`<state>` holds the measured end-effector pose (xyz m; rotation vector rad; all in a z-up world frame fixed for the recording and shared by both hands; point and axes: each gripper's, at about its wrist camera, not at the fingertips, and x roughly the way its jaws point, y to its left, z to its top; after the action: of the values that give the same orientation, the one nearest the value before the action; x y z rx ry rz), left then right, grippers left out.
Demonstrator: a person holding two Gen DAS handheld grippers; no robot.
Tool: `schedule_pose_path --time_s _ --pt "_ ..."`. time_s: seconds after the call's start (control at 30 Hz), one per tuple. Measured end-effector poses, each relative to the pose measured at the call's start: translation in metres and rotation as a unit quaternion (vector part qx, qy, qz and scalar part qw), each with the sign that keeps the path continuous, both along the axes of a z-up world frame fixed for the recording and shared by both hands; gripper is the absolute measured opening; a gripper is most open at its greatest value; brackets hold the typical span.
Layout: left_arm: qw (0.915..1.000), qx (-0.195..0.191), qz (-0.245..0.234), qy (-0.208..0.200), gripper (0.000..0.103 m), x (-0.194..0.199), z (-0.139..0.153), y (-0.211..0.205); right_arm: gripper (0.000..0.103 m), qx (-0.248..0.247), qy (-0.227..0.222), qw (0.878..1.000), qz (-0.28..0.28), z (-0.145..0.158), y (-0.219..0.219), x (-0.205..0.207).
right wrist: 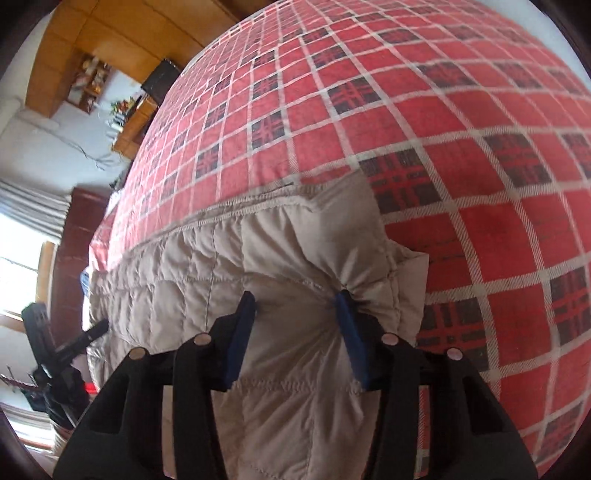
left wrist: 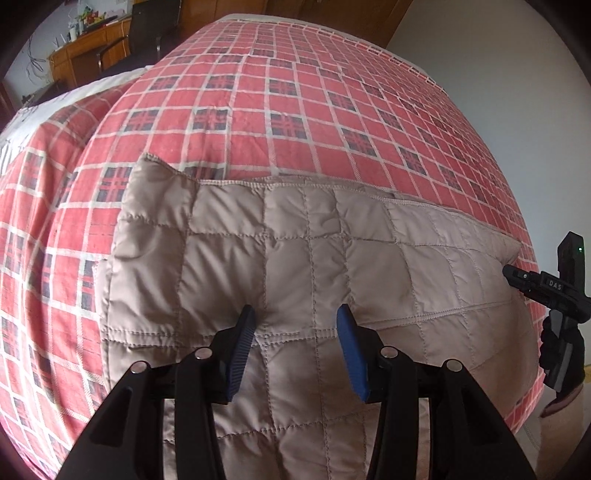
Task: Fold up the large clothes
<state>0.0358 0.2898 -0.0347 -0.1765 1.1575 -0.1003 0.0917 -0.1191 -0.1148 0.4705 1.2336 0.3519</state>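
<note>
A beige quilted garment (left wrist: 295, 251) lies folded on a red plaid bedspread (left wrist: 295, 110), its stitched edge running across the far side. My left gripper (left wrist: 295, 325) hovers open over the garment's near part, with fabric below the gap between its blue pads. In the right wrist view my right gripper (right wrist: 295, 314) is open at the garment's (right wrist: 207, 266) right corner, and the cloth bunches against the right fingertip (right wrist: 347, 317). The right gripper (left wrist: 546, 291), held by a gloved hand, shows at the garment's right end in the left wrist view. The left gripper (right wrist: 62, 350) shows at the far left.
The bedspread (right wrist: 443, 147) stretches far beyond the garment. A wooden desk (left wrist: 92, 55) and a dark chair (left wrist: 147, 29) stand past the bed's far left corner. A white wall (left wrist: 498, 55) is on the right, and a bright window with curtains (right wrist: 22, 240) is on the left.
</note>
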Motion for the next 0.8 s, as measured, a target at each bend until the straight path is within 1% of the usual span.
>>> schedule_pose_path --time_s 0.1,0.2,0.33,0.43,0.53,0.63,0.67,0.73,0.8 --pt "0.9999 0.011 0.000 0.000 0.050 -0.002 0.002 -0.003 0.045 0.003 0.000 1.000 -0.009 0.010 -0.003 -0.003" --pt "0.9998 0.021 0.004 0.000 0.051 -0.006 0.006 -0.004 0.047 -0.010 -0.021 1.000 -0.010 0.033 -0.001 -0.013" --pt "0.9991 0.040 0.009 -0.004 0.055 -0.013 0.013 -0.006 0.047 -0.010 -0.050 0.999 0.003 0.062 0.010 -0.032" --pt "0.9988 0.049 0.010 -0.005 0.057 -0.020 0.017 -0.007 0.047 -0.023 -0.059 0.998 0.029 0.073 0.026 -0.049" --pt "0.9982 0.059 0.009 -0.006 0.058 -0.028 0.020 -0.008 0.048 -0.063 -0.063 0.995 0.052 0.075 0.043 -0.068" --pt "0.9977 0.067 0.005 -0.007 0.058 -0.038 0.021 -0.010 0.049 -0.086 -0.062 0.992 0.062 0.071 0.052 -0.086" --pt "0.9972 0.075 0.003 -0.008 0.058 -0.044 0.021 -0.012 0.050 -0.091 -0.061 0.992 0.062 0.069 0.053 -0.088" --pt "0.9969 0.078 0.002 -0.008 0.058 -0.047 0.020 -0.012 0.052 -0.102 -0.055 0.991 0.063 0.062 0.056 -0.095" --pt "0.9968 0.080 0.000 -0.006 0.059 -0.051 0.018 -0.012 0.052 -0.100 -0.044 0.992 0.061 0.049 0.056 -0.099"
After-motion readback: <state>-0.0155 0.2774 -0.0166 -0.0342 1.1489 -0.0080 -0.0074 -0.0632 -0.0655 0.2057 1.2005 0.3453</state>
